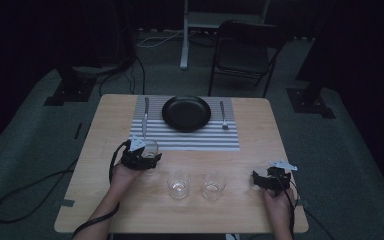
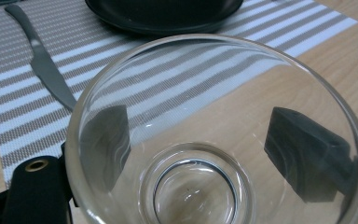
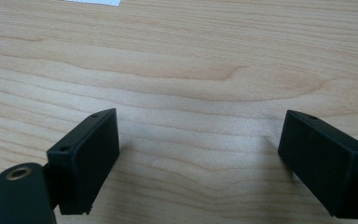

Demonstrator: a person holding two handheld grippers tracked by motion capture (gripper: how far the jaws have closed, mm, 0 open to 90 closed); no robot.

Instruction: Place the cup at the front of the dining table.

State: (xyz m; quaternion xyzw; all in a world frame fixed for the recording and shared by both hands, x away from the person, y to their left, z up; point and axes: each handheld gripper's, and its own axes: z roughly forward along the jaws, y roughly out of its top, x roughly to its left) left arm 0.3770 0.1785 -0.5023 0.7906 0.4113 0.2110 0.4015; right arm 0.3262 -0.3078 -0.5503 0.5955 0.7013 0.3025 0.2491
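My left gripper [image 1: 147, 159] is shut on a clear drinking glass [image 1: 151, 148] at the near left edge of the striped placemat [image 1: 190, 139]. In the left gripper view the glass [image 2: 191, 42] sits between the jaws with its mouth toward the camera, and the black pads [image 2: 307, 154] show through its wall on both sides of the gripper [image 2: 198, 123]. My right gripper [image 1: 260, 179] rests at the table's near right, and in its own view the right gripper [image 3: 198, 135] is open over bare wood.
Two more empty glasses [image 1: 178, 184] [image 1: 214, 185] stand side by side on the wooden table [image 1: 105, 200]. On the placemat are a black plate [image 1: 186, 113], a knife [image 1: 145, 117] to its left and a fork [image 1: 223, 116] to its right. A folding chair [image 1: 245, 50] stands beyond the table.
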